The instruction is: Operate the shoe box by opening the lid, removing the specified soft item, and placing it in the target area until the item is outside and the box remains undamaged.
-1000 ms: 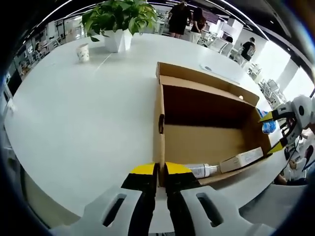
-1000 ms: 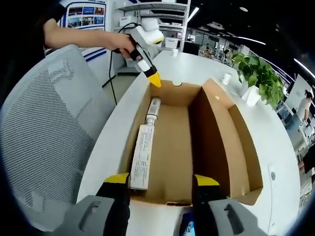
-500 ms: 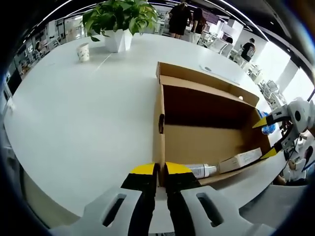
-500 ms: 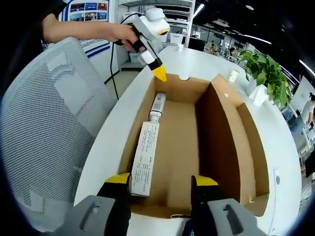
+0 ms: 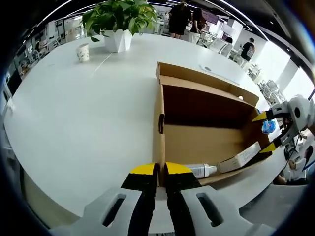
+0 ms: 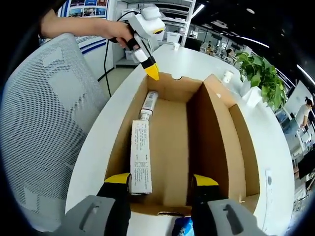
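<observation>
with the left gripper [image 5: 160, 173] clamped on the box [image 5: 209, 140] wall at 6 o'clock, drop the wide-open right gripper [image 6: 161, 181] squarely over the tube [image 6: 140, 155].

Bright, even overhead office light; sharp centres, strong fisheye bending at edges.

An open-plan office: white meeting table [image 5: 74, 113], mesh chair [image 6: 44, 123], potted plant [image 5: 119, 19], distant desks.
</observation>
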Demonstrator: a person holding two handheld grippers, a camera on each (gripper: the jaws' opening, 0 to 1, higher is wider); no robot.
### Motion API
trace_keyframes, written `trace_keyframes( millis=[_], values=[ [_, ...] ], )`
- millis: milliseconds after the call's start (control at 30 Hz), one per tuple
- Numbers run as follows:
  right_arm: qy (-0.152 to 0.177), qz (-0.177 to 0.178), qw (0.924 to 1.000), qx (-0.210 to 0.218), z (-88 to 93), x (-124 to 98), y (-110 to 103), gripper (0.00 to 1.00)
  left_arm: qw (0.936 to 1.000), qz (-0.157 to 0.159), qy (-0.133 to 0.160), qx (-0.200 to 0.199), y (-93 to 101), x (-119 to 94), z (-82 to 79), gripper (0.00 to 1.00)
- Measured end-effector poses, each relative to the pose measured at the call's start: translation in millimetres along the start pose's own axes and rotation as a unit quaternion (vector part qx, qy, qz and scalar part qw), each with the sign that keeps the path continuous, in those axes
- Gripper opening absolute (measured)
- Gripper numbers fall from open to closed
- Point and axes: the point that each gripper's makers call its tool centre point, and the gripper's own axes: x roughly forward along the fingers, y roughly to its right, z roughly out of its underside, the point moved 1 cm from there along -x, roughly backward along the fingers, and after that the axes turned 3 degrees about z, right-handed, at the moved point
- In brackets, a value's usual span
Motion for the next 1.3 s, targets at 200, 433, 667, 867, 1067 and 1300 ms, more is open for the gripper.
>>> trace_keyframes(
  millis=[200, 433, 667, 867, 1067, 1300],
  values=[
    [0.009, -0.012, 0.9999, 0.003, -6.6, 4, -8, 0.45, 1.0000, 0.000, 0.000, 0.000, -0.1, 0, 0.0, 0.04],
    [0.010, -0.014, 0.9998, 0.003, -9.1, 15, -11, 0.43, 1.0000, 0.001, 0.000, -0.002, -0.7, 1, -0.4, 0.04],
    [0.015, -0.014, 0.9997, 0.010, -9.9, 23, -16, 0.33, 1.0000, 0.001, 0.000, -0.001, -0.7, 1, -0.2, 0.04],
    [0.016, -0.015, 0.9995, 0.021, -8.4, 30, -21, 0.25, 1.0000, 0.001, 0.000, 0.000, -1.8, 1, -0.5, 0.04],
    [0.013, -0.011, 0.9998, 0.010, -9.4, 33, -22, 0.20, 1.0000, 0.003, 0.001, -0.001, -1.3, 1, -0.2, 0.04],
    [0.013, -0.006, 0.9999, 0.007, -9.9, 33, -21, 0.16, 1.0000, 0.003, 0.001, -0.002, -1.1, 1, 0.0, 0.04]
  ],
)
